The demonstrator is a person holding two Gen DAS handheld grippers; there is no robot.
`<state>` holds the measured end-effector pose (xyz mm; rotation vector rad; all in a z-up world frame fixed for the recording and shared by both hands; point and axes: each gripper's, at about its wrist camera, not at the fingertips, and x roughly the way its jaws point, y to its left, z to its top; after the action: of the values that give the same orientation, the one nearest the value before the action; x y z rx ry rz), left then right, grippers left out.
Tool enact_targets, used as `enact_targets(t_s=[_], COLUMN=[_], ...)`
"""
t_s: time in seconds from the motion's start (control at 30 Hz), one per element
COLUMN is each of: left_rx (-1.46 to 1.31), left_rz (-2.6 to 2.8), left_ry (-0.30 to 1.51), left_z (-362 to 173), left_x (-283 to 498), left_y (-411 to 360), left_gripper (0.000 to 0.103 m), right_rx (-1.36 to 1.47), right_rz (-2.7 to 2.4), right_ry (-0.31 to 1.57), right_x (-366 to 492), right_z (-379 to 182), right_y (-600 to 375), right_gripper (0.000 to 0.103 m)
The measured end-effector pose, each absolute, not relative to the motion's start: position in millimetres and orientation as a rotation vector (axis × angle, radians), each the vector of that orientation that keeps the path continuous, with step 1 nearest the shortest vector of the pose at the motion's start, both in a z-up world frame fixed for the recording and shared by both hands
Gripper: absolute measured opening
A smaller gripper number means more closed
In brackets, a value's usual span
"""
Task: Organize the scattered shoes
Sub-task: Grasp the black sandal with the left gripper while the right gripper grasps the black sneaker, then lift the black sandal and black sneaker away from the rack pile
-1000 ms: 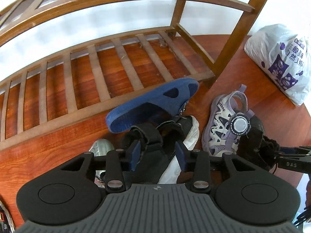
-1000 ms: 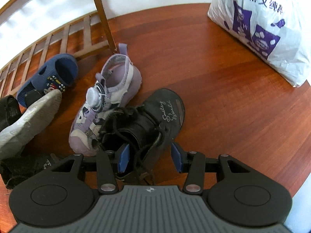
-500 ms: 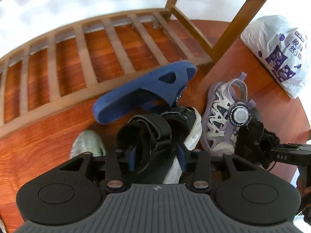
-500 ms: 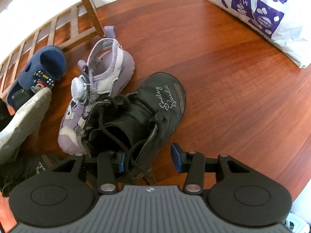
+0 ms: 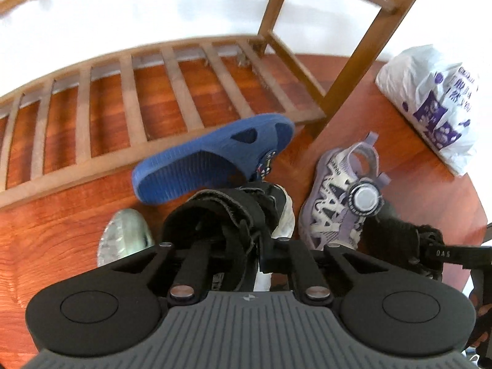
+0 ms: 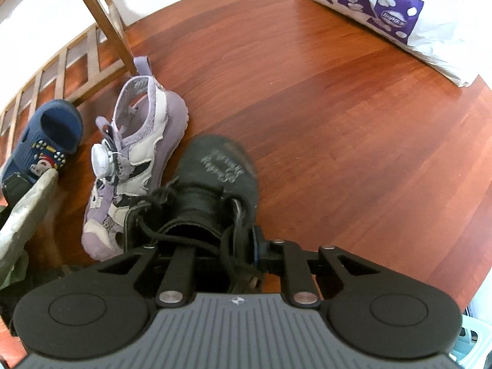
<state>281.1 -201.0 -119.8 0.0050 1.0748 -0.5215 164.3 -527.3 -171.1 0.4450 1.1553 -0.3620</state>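
Both tongs have closed since a second ago, left tongs (image 5: 233, 243) clamped on a black sandal (image 5: 221, 215), right tongs (image 6: 215, 243) on a black boot (image 6: 212, 184), while other shoes lie scattered on the floor (image 6: 338, 123) beside the bare rack (image 5: 129, 113).

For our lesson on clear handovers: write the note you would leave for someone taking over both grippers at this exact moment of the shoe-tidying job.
Left gripper: jaws shut on the black strap sandal.
Right gripper: jaws shut on the collar of the black lace-up shoe.
On the floor by the wooden rack: blue slipper, on its side, and purple sandal.
Done: both black shoes gripped.
Left: no shoes on the visible rack slats; place these two, then collect the others.
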Motion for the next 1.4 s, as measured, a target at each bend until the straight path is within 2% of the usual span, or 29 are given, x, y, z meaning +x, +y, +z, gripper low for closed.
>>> enact_targets(t_s=[0.7,1.07,1.4], left_rx=[-0.136,-0.180,-0.204], left_rz=[-0.339,-0.188,0.007], left_ry=[0.875,0.897,0.856], left_z=[-37.0,-37.2,-40.5], left_x=[164.9,105.1,86.8], left_y=[-90.8,2.9,80.0], left_gripper=[0.011,0.011,0.011], right_rx=[0.347,0.303,0.253], right_rz=[-0.171,-0.034,0.087], right_ry=[1.158,1.163,1.173], right_x=[97.6,79.1,88.5], right_z=[-118.5,-104.9,-104.8], right_y=[-444.1,-355.0,-278.3], right_gripper=[0.015,0.015,0.015])
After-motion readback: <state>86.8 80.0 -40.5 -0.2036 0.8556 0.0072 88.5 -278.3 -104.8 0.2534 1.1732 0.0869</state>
